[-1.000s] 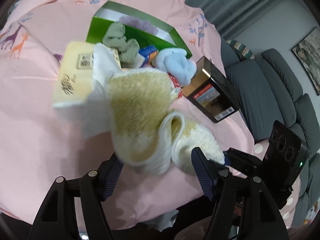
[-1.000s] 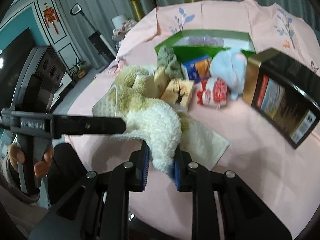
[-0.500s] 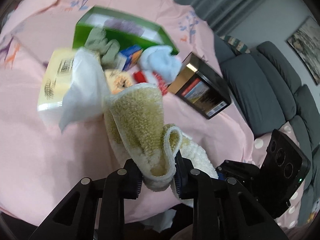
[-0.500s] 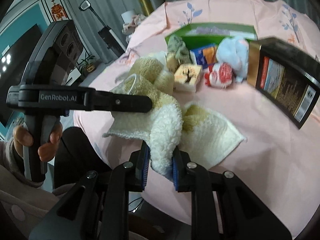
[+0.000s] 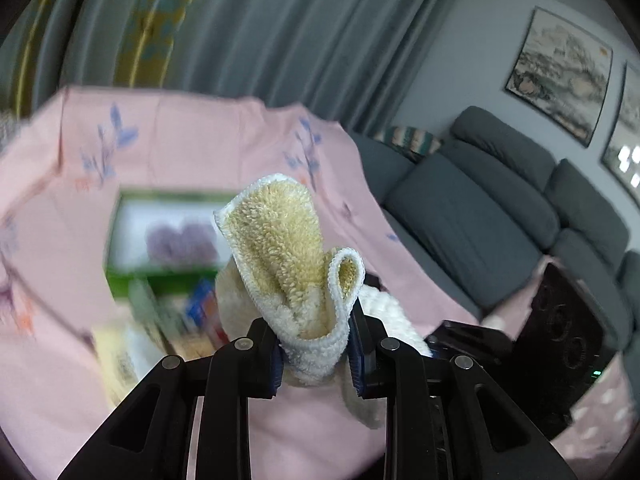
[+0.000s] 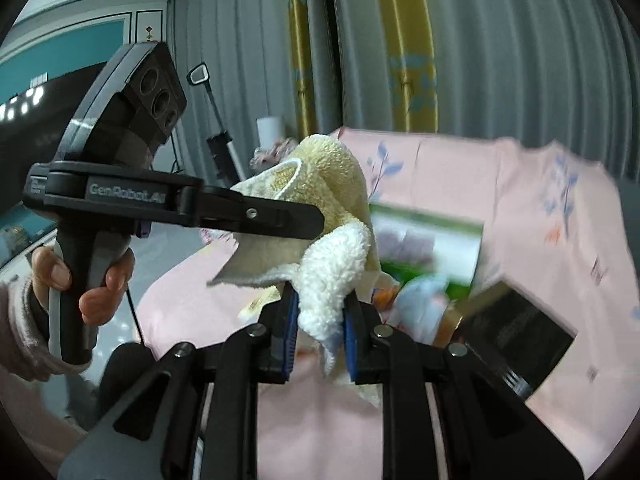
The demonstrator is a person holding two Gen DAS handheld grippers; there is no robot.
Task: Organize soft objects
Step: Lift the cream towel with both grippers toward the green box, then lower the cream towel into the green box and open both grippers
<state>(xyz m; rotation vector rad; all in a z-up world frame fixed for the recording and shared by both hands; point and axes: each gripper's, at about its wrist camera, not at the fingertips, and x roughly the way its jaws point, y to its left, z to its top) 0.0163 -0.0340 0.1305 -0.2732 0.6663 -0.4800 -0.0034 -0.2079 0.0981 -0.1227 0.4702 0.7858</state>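
A fluffy cream and yellow towel (image 5: 280,248) hangs in the air between both grippers, above the pink-covered table (image 5: 192,152). My left gripper (image 5: 316,348) is shut on one bunched, white-edged corner of it. My right gripper (image 6: 320,332) is shut on another white fleecy corner of the towel (image 6: 336,256). In the right wrist view the left gripper (image 6: 316,220) reaches in from the left, held by a hand (image 6: 104,288), with the towel draped over its far side. A green box (image 5: 168,236) holding a purple soft item lies behind.
Blurred small items lie in front of the green box (image 6: 432,244): a pale blue soft toy (image 6: 420,304), packets and a black and gold box (image 6: 512,332). A grey sofa (image 5: 500,208) stands right of the table. Curtains (image 6: 400,48) hang behind it.
Both grippers have risen and lifted the towel off the table. The left gripper closed on its corner first. The views now tilt up to the curtains and sofa.
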